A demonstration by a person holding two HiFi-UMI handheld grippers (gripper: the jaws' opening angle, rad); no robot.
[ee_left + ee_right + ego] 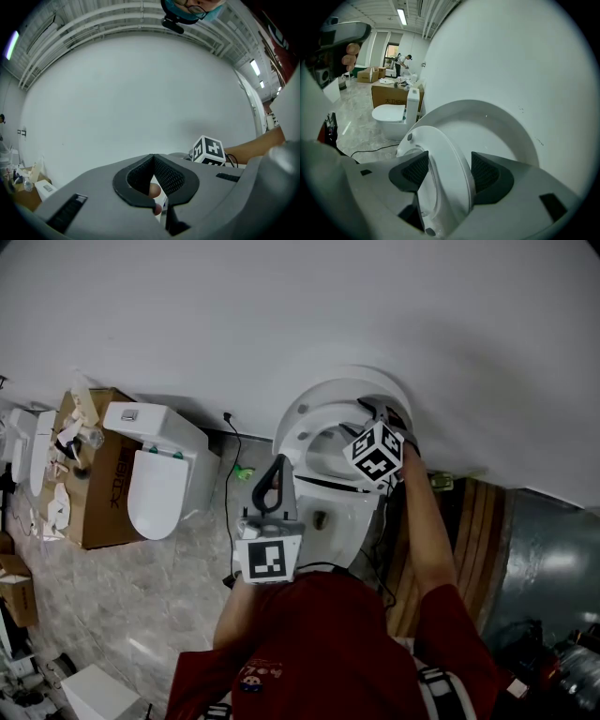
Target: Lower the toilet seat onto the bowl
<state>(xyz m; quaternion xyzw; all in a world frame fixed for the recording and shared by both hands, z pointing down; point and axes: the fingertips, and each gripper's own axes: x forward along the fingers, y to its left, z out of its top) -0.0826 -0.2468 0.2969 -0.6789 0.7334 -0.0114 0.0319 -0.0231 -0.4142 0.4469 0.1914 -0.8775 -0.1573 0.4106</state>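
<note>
The white toilet seat [302,425] stands raised and tilted a little off the open lid [375,381], which leans on the wall. The bowl [330,514] lies below them. My right gripper [372,415] is at the seat's right rim. In the right gripper view the seat [440,145] fills the gap between the two pads, and my right gripper [449,171] is shut on it, with the lid [492,124] behind. My left gripper [278,465] is held in the air in front of the bowl; its tips [153,157] meet with nothing between them.
A second toilet [159,474] with its lid down stands to the left, beside a cardboard box [94,488]. A black cable [230,488] runs over the tiled floor. A wooden panel [473,540] stands at the right. A person [404,62] stands far off.
</note>
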